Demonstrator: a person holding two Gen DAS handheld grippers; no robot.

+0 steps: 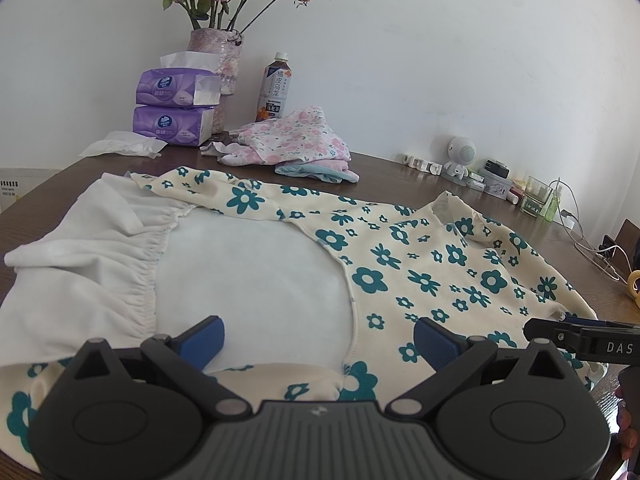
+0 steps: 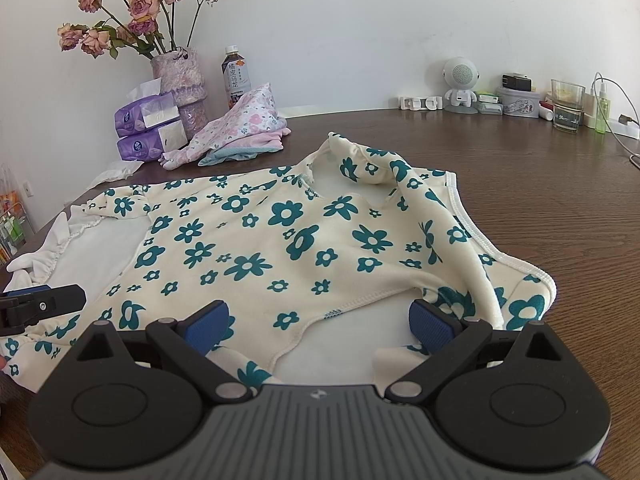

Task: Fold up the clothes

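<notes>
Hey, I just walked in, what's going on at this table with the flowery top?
A person is folding clothes with a handheld gripper in each hand. A cream garment with teal flowers lies spread on the brown table, partly turned so its white lining shows. The left gripper and right gripper both hover open over its near edge, holding nothing. A pink floral garment sits folded farther back, by the tissue packs and vase of roses.

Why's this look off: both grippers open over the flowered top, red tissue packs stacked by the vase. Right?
One error: the tissue packs are purple, not red, as the left wrist view shows. Both grippers, left and right, are open over the flowered top, packs stacked by the vase.
</notes>
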